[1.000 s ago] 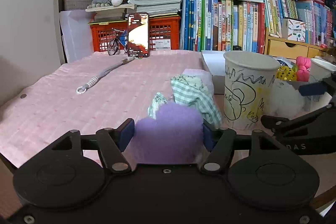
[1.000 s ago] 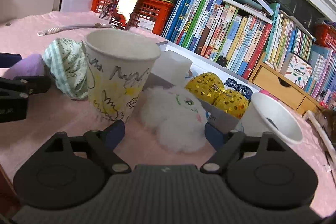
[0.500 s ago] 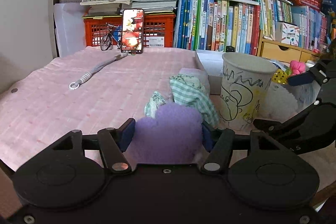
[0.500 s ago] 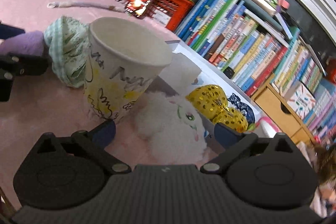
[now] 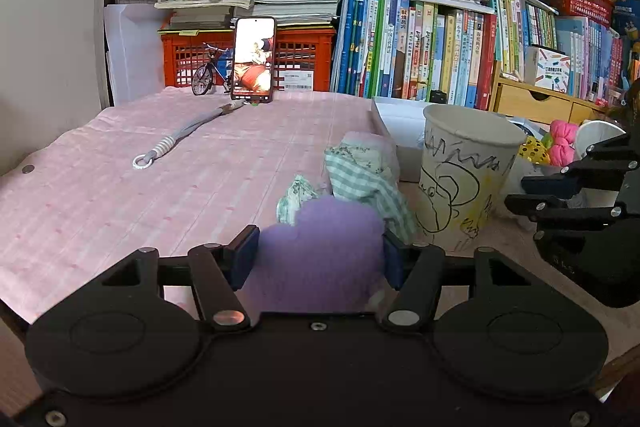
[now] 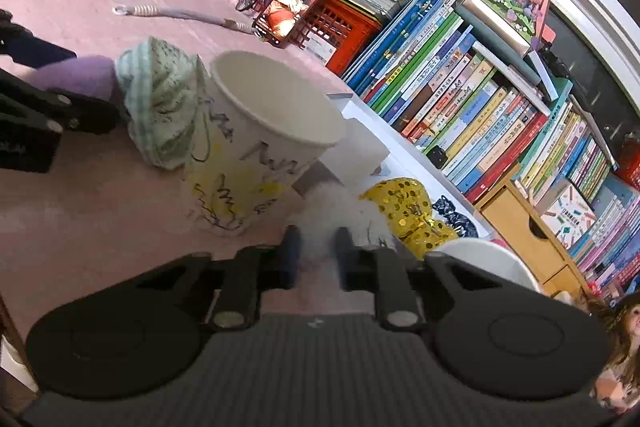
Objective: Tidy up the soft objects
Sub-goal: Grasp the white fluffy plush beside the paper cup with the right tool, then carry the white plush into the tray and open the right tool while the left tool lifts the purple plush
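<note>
My left gripper (image 5: 318, 259) is shut on a purple plush toy (image 5: 320, 247), held low over the pink table cover; the toy also shows in the right wrist view (image 6: 76, 75). A green checked cloth (image 5: 364, 179) lies just beyond it, beside a scribbled paper cup (image 5: 464, 179). My right gripper (image 6: 316, 259) has closed on a white fluffy plush toy (image 6: 336, 207) right of the cup (image 6: 256, 147). A gold sequined toy (image 6: 408, 211) lies behind it. The right gripper shows at the right edge of the left wrist view (image 5: 576, 195).
A white box (image 5: 400, 131) stands behind the cup. A white bowl (image 6: 480, 259) sits to the right. A phone (image 5: 254, 59), a toy bicycle (image 5: 208, 75), a red crate (image 5: 304, 55) and rows of books (image 5: 420, 51) line the back. A grey cord (image 5: 180, 139) lies on the cover.
My right gripper tilted, moved in and closed its fingers on the white plush toy. My left gripper kept its hold on the purple toy and barely moved.
</note>
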Tool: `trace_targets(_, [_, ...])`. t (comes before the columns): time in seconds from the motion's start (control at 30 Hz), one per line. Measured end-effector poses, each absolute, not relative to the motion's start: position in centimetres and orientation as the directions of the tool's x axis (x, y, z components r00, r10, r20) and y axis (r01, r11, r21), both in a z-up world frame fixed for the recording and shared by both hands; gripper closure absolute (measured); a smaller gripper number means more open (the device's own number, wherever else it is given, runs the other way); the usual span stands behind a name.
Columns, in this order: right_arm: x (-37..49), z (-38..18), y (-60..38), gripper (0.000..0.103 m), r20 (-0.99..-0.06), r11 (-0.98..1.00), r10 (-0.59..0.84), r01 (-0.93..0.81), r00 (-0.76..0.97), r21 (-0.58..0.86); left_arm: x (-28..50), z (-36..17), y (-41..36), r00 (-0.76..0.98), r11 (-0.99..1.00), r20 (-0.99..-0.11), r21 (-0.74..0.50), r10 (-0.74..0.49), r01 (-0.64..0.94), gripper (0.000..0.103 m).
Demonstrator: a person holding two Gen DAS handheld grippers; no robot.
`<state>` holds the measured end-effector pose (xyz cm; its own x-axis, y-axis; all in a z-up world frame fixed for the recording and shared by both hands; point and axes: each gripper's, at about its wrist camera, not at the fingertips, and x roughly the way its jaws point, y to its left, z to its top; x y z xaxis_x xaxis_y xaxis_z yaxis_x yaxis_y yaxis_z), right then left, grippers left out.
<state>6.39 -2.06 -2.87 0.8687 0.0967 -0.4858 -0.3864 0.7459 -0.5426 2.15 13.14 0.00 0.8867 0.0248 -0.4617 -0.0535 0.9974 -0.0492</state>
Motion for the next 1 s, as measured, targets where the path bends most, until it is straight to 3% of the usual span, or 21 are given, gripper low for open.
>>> trace_targets(0.17, [6.2,-2.7,-2.4,0.088,-0.479,0.761,0.105,-0.38,0.871,-0.525,2.0,0.0,13.0,0.885,0.998,-0.465,-0.044,0.028,-0.055,0.044])
trace_targets(0.27, [6.0,-2.4,-2.9,0.084,-0.471,0.764,0.106,-0.374,0.876,-0.525,2.1,0.0,12.8,0.884,0.998,-0.467,-0.039,0.032,-0.056,0.044])
trace_targets(0.33, [6.0,-2.3,-3.2,0.066,-0.468,0.767,0.102,-0.369,0.878,-0.525,2.1,0.1,12.8,0.883,0.998,-0.468,-0.038,0.033,-0.057,0.044])
trace_targets(0.57, [6.4,-2.3,-4.2,0.063,-0.477,0.779,0.093,-0.362,0.874,-0.511,2.2,0.0,12.7,0.883,0.998,-0.469,-0.038,0.032,-0.057,0.044])
trace_targets(0.7, [6.8,-2.4,-4.2,0.036,-0.485,0.771,0.091,-0.37,0.87,-0.518,2.2,-0.1,12.7,0.882,0.998,-0.47,-0.033,0.035,-0.057,0.044])
trace_targets(0.8, [7.2,-2.4,-3.3,0.024,-0.493,0.73,0.083,-0.39,0.866,-0.562,2.3,-0.1,12.6,0.881,0.998,-0.472,-0.03,0.034,-0.055,0.044])
trace_targets(1.0, [9.8,-1.0,-2.1,0.019,-0.6,0.628,0.117,-0.527,0.792,-0.573,2.3,-0.2,12.5,0.882,0.998,-0.471,-0.037,0.027,-0.05,0.044])
